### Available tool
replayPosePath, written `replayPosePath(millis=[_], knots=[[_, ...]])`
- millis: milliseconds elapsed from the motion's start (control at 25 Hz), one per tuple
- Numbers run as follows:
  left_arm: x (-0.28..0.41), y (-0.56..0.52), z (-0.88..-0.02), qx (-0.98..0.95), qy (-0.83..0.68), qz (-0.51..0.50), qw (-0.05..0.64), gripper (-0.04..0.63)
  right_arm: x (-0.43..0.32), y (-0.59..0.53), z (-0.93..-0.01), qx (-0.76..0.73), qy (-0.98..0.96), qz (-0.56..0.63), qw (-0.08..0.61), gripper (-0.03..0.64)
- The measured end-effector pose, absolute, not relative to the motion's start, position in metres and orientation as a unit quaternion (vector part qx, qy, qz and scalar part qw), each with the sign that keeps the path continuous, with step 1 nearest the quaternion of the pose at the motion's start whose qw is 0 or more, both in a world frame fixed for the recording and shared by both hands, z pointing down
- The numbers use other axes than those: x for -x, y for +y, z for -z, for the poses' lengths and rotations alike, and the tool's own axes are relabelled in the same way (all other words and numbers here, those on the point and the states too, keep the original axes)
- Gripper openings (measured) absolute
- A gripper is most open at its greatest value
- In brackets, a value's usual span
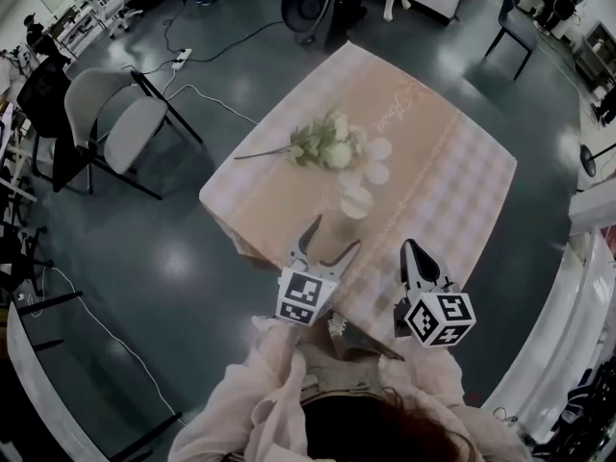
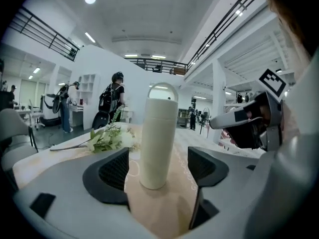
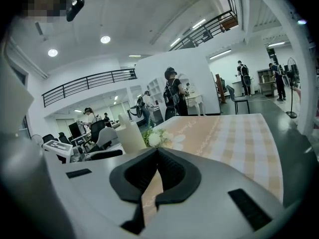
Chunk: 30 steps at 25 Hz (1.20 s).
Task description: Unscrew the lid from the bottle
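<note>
Left jaws spread wide around the bottle, right jaws pressed together on nothing.

In my left gripper view, the left gripper (image 1: pixel 332 237) has both pads well apart. The one cream bottle (image 2: pixel 158 133) stands upright between them, slightly ahead, and neither pad touches it. Its lid (image 2: pixel 162 101) is still on. The right gripper (image 3: pixel 157 176) is closed pad to pad and empty, hanging just right of the left one over the near table edge. Count: two grippers, one bottle, one lid, one bunch of white flowers (image 1: pixel 322 144). The bottle sits on the checked table (image 1: pixel 462 171), near side, between the flowers and my left gripper. One grey chair (image 1: pixel 125 128) is off to the left, well apart from the table.
</note>
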<state>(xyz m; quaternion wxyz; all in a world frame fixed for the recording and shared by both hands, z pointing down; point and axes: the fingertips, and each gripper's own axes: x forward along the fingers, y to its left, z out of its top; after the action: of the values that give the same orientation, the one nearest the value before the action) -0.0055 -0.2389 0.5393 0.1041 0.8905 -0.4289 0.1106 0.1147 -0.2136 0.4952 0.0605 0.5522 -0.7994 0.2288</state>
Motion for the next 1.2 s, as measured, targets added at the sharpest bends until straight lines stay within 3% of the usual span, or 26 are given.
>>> replayPosePath(millis=[560, 640, 1200], knots=[[-0.032, -0.291, -0.568, -0.898, -0.418, -0.123, 0.056, 0.362, -0.124, -0.228, -0.525, -0.586, -0.765, -0.253, 0.081, 0.014], [-0.033, -0.294, -0.571, -0.898, -0.416, -0.134, 0.053, 0.321, -0.125, -0.229, -0.526, -0.59, -0.762, -0.253, 0.08, 0.014], [-0.031, -0.288, -0.573, -0.899, -0.397, -0.157, 0.094, 0.314, -0.119, -0.219, -0.517, -0.585, -0.771, -0.242, 0.075, 0.014]])
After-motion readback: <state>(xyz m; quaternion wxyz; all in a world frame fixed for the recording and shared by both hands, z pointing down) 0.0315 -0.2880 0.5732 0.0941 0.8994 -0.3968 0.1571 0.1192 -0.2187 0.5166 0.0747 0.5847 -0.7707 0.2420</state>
